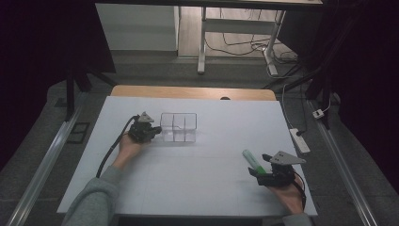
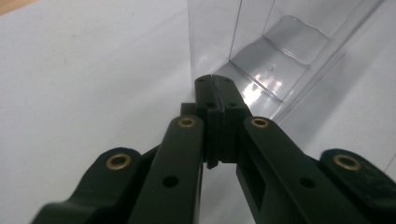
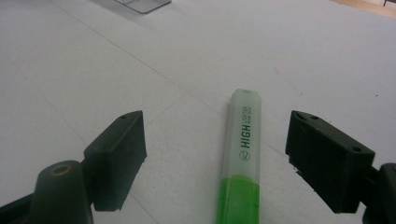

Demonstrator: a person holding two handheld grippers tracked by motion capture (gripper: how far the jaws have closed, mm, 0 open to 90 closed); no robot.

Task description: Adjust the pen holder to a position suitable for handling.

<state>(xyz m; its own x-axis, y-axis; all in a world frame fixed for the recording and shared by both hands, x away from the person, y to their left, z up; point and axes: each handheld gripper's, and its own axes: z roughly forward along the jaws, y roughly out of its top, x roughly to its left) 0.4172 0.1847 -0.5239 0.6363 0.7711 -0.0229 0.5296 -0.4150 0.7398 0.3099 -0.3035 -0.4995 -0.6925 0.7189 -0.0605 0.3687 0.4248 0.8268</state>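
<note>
In the high view, the left gripper (image 1: 149, 130) is sitting at nine o'clock of the clear box (image 1: 178, 127), while the right gripper (image 1: 261, 167) is waiting by the green marker (image 1: 253, 161) on the table (image 1: 197, 188). In the left gripper view, closed, empty jaws are touching the box wall (image 2: 210, 46). In the right gripper view, wide-open jaws are flanking the marker (image 3: 240, 163), pointing toward twelve o'clock. Judging from this, picking it up and boxing it are both remaining.
</note>
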